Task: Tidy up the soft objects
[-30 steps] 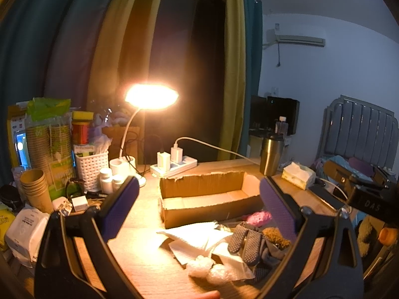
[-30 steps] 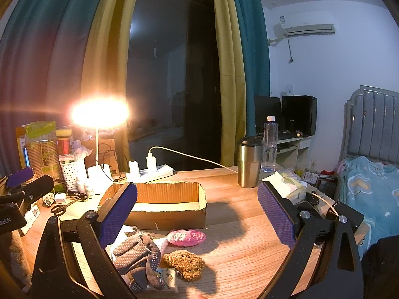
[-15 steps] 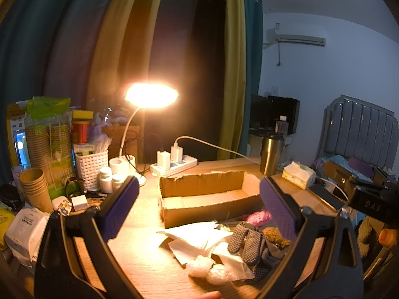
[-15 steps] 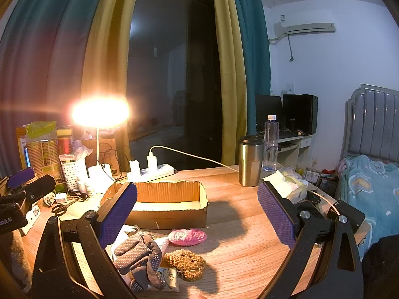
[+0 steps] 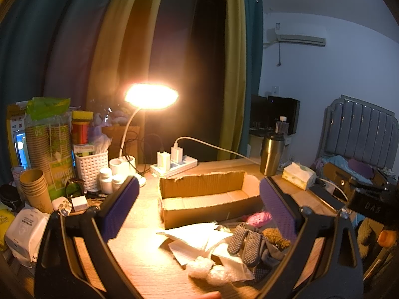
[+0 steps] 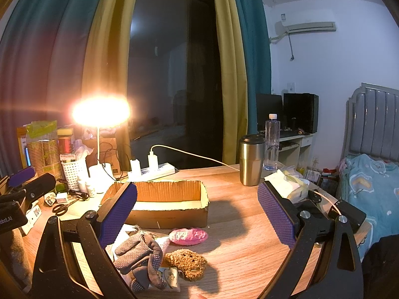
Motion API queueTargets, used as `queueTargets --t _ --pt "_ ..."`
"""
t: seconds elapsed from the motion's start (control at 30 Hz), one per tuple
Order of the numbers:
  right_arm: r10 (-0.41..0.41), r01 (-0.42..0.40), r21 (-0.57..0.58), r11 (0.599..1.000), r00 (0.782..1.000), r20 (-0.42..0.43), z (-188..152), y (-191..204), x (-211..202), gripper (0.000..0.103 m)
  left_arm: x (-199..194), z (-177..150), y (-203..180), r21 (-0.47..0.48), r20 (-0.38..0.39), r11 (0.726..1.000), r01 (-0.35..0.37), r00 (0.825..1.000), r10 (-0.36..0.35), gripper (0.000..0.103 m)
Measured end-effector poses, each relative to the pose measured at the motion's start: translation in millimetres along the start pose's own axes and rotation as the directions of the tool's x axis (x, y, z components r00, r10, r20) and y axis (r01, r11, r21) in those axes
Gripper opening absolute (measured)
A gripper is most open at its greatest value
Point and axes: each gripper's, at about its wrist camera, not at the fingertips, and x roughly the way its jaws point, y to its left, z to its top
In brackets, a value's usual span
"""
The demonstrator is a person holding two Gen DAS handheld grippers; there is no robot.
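Note:
An empty open cardboard box (image 5: pixel 209 201) (image 6: pixel 169 204) sits mid-desk. In front of it lie a grey dotted glove (image 6: pixel 139 256) (image 5: pixel 245 240), a brown fuzzy toy (image 6: pixel 185 262) (image 5: pixel 275 236), a pink soft pouch (image 6: pixel 188 235) (image 5: pixel 258 218), white tissue sheets (image 5: pixel 197 236) and a crumpled bubble-wrap lump (image 5: pixel 209 270). My left gripper (image 5: pixel 198 210) hovers open above the tissue and box. My right gripper (image 6: pixel 197 215) is open too, over the pouch and the box's near wall. Neither holds anything.
A lit desk lamp (image 5: pixel 150 96), power strip (image 5: pixel 174 165), steel tumbler (image 6: pixel 250 159), water bottle (image 6: pixel 271 142) and tissue pack (image 6: pixel 286 184) stand behind the box. Paper cups (image 5: pixel 35 191), a white basket (image 5: pixel 91 167) and scissors (image 6: pixel 61 206) crowd the left. A bed (image 6: pixel 374 189) is right.
Almost nothing: both views hold steady, with only a slight drift of the right gripper's view. Nothing was taken hold of or let go.

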Motion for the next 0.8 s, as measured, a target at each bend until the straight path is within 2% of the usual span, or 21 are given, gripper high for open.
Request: queueTargets --t 0.5,0.8 --pt "0.002 -0.002 0.003 1.000 1.000 -0.011 -2.5 2.1 -0.1 0.099 1.0 1.3 -0.2 0.000 -0.007 1.000 -0.002 1.000 0.002 0.098" --pt "-0.003 0.004 0.005 1.000 1.000 -0.028 -6.7 -0.6 2.5 0.099 7.1 -5.8 9.0 -0.001 -0.037 0.999 -0.040 0.999 0.040 0.098"
